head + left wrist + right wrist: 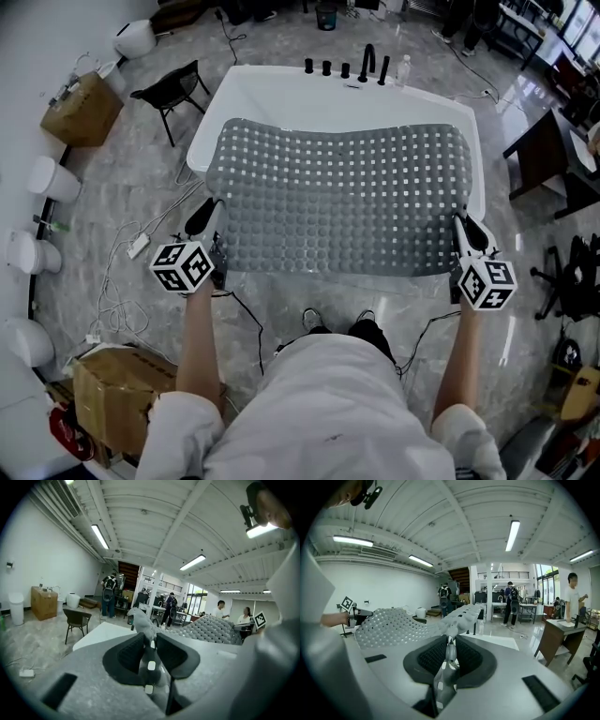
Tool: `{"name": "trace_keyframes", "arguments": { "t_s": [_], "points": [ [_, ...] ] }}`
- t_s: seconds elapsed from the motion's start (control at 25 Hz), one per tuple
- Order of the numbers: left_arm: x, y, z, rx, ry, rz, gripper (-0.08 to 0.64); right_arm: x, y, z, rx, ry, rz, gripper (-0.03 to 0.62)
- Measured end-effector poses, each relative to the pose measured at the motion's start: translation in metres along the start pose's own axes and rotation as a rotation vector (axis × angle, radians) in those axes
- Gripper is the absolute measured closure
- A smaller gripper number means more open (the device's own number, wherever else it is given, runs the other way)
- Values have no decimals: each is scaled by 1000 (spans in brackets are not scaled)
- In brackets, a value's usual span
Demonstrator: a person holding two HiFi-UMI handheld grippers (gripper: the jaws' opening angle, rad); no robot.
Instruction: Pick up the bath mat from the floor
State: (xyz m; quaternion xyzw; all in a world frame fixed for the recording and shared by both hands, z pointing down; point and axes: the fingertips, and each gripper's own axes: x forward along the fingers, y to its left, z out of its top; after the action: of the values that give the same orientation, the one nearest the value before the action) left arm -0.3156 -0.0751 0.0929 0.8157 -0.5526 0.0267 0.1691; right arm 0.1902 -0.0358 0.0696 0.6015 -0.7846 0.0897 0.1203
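Note:
A grey bath mat (342, 197) dotted with square holes hangs stretched flat in the air over a white bathtub (281, 94). My left gripper (208, 223) is shut on the mat's near left corner, and my right gripper (466, 234) is shut on its near right corner. In the left gripper view the mat (147, 644) runs pinched between the dark pads (129, 654) of the left gripper (150, 654). In the right gripper view the mat (389, 623) spreads leftward from the right gripper (450, 654), its edge clamped between the pads (469, 657).
Black taps (366, 64) stand on the tub's far rim. A black chair (173, 92) and a cardboard box (82, 108) sit at the left, another box (112, 398) near my left leg. Cables (131, 248) trail on the floor. A dark table (548, 150) stands right. People stand far off.

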Motion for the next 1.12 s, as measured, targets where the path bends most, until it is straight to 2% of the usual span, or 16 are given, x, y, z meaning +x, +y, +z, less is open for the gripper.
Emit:
{"name": "trace_keyframes", "arguments": {
  "t_s": [0.28, 0.52, 0.64, 0.8, 0.92, 1.0, 1.12],
  "points": [
    [-14, -11, 73, 75, -162, 17, 469, -28, -13, 61, 15, -170, -17, 535],
    [-23, -8, 126, 133, -246, 15, 497, -43, -14, 104, 3, -293, -5, 535],
    [-21, -17, 138, 157, -257, -16, 517, -51, -2, 125, -39, -336, 6, 537],
    [-21, -21, 138, 172, -255, -15, 538, -57, 1, 133, -86, -349, -13, 537],
    [-36, -16, 152, 140, -320, -6, 552, -70, -7, 140, -78, -395, -39, 538],
    [-43, -11, 162, 144, -337, 1, 552, -78, -6, 151, -92, -432, -44, 543],
    [-44, -8, 159, 175, -318, 9, 552, -67, 15, 154, -179, -409, -12, 546]
  ]
}}
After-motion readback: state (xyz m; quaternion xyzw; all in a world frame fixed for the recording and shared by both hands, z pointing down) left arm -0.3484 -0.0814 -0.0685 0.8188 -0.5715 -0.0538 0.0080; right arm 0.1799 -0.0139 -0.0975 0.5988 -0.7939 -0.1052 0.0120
